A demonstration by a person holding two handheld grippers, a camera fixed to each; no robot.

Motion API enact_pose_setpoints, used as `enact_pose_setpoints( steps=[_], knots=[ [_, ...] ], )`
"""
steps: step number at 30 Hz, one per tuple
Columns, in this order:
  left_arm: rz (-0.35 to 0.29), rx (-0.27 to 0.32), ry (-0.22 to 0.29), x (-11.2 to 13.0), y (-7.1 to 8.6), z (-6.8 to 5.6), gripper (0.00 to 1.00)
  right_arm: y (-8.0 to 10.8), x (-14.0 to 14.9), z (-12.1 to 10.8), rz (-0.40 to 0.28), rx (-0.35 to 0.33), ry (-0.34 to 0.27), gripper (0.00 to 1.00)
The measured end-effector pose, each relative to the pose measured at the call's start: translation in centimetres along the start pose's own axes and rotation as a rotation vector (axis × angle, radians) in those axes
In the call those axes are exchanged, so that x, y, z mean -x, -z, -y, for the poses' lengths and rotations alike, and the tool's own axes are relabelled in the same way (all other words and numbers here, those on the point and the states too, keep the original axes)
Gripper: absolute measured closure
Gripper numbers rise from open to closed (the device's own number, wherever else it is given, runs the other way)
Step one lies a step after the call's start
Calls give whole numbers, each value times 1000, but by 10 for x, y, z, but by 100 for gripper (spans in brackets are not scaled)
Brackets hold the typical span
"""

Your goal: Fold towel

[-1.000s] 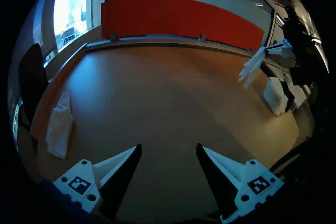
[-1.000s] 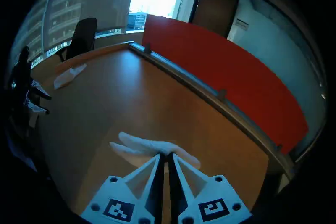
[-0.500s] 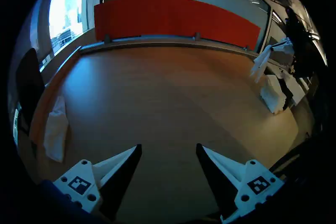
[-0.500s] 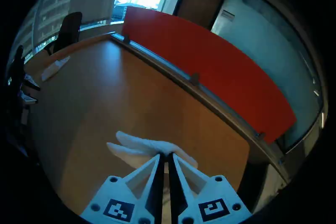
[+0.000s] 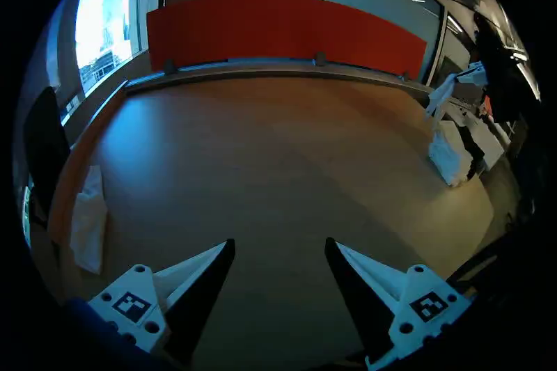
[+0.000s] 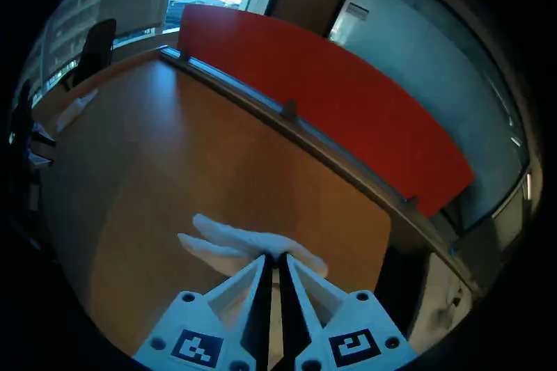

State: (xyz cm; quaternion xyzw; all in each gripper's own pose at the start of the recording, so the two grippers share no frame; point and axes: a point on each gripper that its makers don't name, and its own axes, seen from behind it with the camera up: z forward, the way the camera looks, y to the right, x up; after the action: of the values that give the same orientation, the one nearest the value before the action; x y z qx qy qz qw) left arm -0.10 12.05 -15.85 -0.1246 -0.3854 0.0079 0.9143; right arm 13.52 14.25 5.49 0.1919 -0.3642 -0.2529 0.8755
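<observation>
In the right gripper view, the right claw (image 6: 276, 258) stands closed to a narrow slit, and both fingers (image 6: 245, 291) pinch the towel (image 6: 240, 242). The towel is white and bunched. It leaves the fingertips as a gathered, creased mass that spreads forward and to the left into two rounded lobes, and it is held over the orange-brown wooden surface (image 6: 174, 162). Farther off, a second towel (image 6: 73, 110) lies flat near the far-left edge of the surface. Beyond it stands a dark chair (image 6: 97, 44). A red partition (image 6: 334, 85) runs along the far edge of the surface. In the left gripper view, the left claw (image 5: 278, 241) is spread wide, its fingers (image 5: 195, 277) well apart, with bare surface between them and nothing gripped. The second towel appears at the left edge as a folded white strip. At the far right, the held towel hangs as a slim white drape from the right claw, just over a white pile (image 5: 445, 155) at the edge of the surface. A bright window (image 5: 104, 30) stands at the far left.
</observation>
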Motion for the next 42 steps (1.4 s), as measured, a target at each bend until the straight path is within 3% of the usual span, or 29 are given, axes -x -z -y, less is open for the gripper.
enact_pose_setpoints(
  steps=[21,42],
  knots=[
    [7,28,-41,-9,-7,-20,4,28,70,-26,53,48,-49,94],
    [13,36,-67,-10,-7,-26,4,41,174,-6,154,74,-145,94]
  ],
)
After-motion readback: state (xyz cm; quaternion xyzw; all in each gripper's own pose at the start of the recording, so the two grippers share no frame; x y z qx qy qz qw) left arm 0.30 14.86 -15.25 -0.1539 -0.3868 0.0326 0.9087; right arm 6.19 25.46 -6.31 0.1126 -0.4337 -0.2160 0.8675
